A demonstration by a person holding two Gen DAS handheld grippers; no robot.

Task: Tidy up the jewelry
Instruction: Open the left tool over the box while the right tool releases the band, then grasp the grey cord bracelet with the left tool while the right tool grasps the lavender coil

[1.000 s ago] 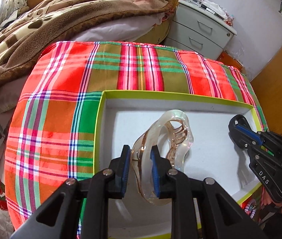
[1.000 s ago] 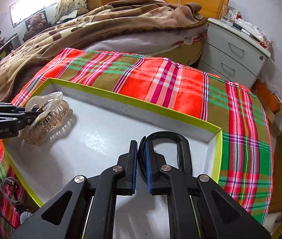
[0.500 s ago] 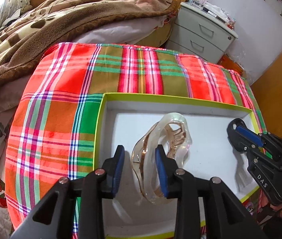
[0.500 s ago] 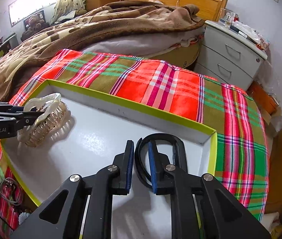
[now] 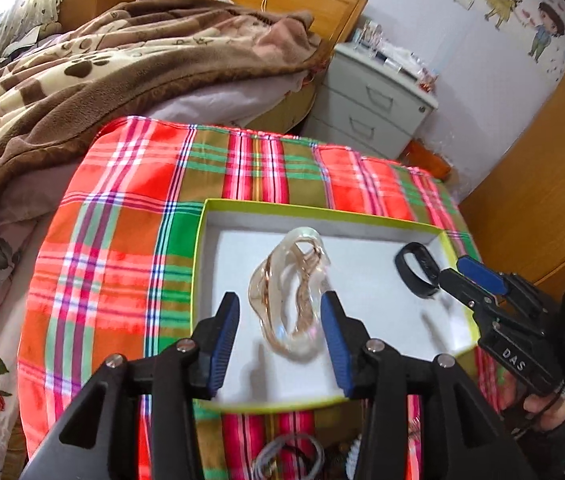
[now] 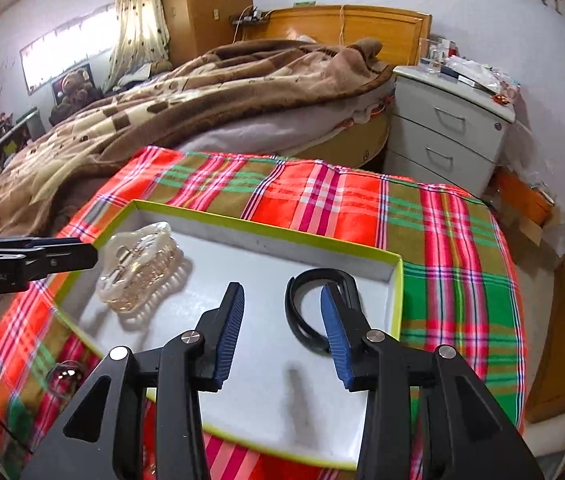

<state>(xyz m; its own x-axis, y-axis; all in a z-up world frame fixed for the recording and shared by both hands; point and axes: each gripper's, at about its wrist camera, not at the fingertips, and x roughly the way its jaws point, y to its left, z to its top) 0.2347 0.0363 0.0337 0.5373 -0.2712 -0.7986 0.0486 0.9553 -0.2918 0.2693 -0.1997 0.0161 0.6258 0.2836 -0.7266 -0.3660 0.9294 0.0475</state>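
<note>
1. Step in hand: I judge both pieces to be set down in the box (image 5: 202, 264), the placing step done. The clear hair clip (image 5: 288, 292) lies at centre frame in my left view, on the white floor of the box. The black band (image 6: 314, 312) lies at centre right of my right view, near the box's right wall.

2. Left gripper (image 5: 280, 340): lower centre of its own view, fingers spread wide, holding nothing. The clip shows between the blue pads (image 5: 228, 344), and I cannot tell any contact.

3. Right gripper (image 6: 282, 332): lower centre of its own view, fingers spread, empty. Its right pad overlaps the band in the picture; whether they touch I cannot tell.

4. Pose: both grippers point forward and down over the near edge of the box, on the plaid cloth (image 6: 322, 196).

5. Next move, my judgement: fetch more pieces. Loose items, a wire ring (image 5: 288, 456) among them, sit at bottom centre of my left view, outside the box. That calls for turning down and closing on a thin, small target.
</note>
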